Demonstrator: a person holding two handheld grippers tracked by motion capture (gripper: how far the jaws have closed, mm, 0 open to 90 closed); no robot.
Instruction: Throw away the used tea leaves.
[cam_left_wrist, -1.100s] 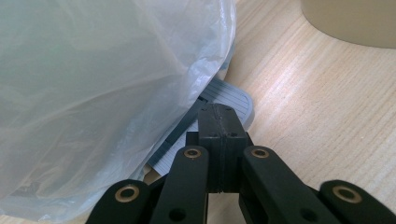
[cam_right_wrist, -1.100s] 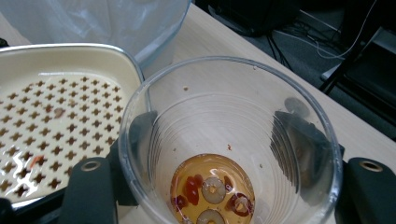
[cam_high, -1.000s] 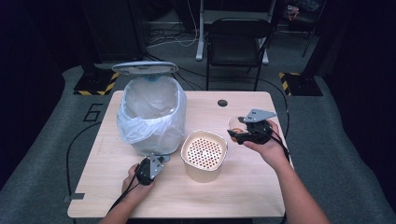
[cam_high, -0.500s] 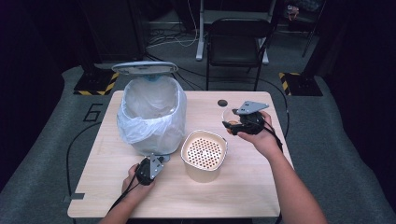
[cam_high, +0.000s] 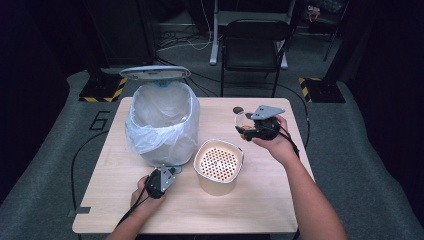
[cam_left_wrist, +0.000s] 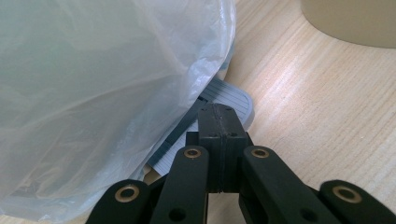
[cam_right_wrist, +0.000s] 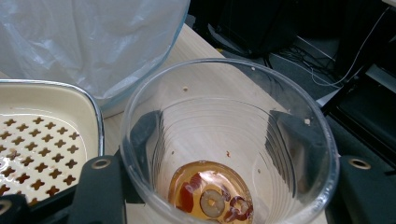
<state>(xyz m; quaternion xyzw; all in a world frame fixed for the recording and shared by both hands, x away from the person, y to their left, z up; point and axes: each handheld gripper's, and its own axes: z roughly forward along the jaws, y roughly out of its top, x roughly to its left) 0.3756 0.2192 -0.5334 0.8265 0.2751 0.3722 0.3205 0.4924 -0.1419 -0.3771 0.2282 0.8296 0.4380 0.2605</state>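
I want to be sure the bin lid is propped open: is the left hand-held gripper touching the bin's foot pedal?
Touching. In the left gripper view the shut left hand-held gripper rests its tip on the grey ribbed foot pedal, with no gap between them.

This looks like a test room or lab, not a home. One small wooden surface (cam_high: 260, 200) stands alone on grey carpet (cam_high: 350, 165). Around it the room is dark, with cables (cam_high: 200, 37) across the floor, yellow-and-black striped tape (cam_high: 102, 92), and a black folding chair (cam_high: 252, 45).

Bright tabletop, dark surroundings, soft focus
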